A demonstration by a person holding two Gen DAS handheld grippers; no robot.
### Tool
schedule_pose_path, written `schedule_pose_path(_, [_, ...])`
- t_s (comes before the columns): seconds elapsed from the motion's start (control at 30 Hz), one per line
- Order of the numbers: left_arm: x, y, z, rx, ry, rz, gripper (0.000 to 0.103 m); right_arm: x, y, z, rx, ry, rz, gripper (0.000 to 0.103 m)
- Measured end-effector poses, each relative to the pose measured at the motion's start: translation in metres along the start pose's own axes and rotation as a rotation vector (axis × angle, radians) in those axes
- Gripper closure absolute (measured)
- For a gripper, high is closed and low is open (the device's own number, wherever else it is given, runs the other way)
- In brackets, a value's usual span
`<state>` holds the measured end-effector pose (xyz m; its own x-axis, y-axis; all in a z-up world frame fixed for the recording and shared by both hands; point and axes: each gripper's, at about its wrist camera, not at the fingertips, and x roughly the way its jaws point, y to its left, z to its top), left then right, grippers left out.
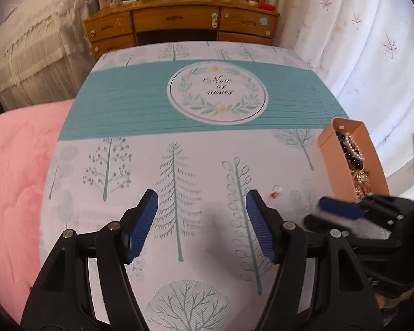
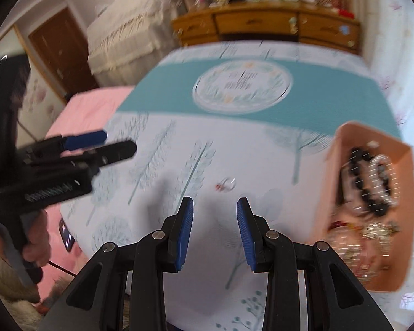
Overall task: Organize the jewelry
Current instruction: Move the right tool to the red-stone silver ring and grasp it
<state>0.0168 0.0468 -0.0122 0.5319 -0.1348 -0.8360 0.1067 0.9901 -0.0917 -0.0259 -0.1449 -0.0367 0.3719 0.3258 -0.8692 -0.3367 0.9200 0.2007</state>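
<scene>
A small clear ring with a red bit (image 1: 276, 191) (image 2: 227, 184) lies on the tree-patterned tablecloth (image 1: 196, 149). A peach cardboard box (image 1: 354, 151) (image 2: 372, 207) at the right holds black and pearl bead bracelets (image 2: 372, 182) and gold pieces. My left gripper (image 1: 202, 220) hovers open over the cloth, left of the ring, nothing between its blue pads. My right gripper (image 2: 214, 229) stands partly open just short of the ring, empty; it shows blurred at the right edge of the left wrist view (image 1: 342, 208). The left gripper (image 2: 102, 143) appears at the left of the right wrist view.
A pink blanket (image 1: 16, 182) lies left of the table. A wooden dresser (image 1: 179, 24) crowded with small items stands beyond the far edge, a white curtain (image 1: 372, 55) to the right. A phone (image 2: 66, 234) rests on the pink blanket, beside a hand (image 2: 37, 237).
</scene>
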Motion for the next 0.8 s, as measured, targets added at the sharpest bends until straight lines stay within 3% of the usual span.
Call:
schedule_pose_path(0.13, [0.007, 0.01, -0.004, -0.015, 0.009, -0.002, 0.039, 0.03, -0.002, -0.003, 0.04, 0.066, 0.031, 0.07])
schedule_pose_path(0.33, [0.019, 0.032, -0.007, -0.067, 0.032, -0.029, 0.039, 0.051, -0.01, 0.005, 0.081, 0.088, 0.021, 0.07])
schedule_pose_path(0.8, [0.041, 0.055, -0.007, -0.121, 0.049, -0.088, 0.039, 0.072, 0.004, 0.033, 0.02, 0.016, -0.109, 0.07])
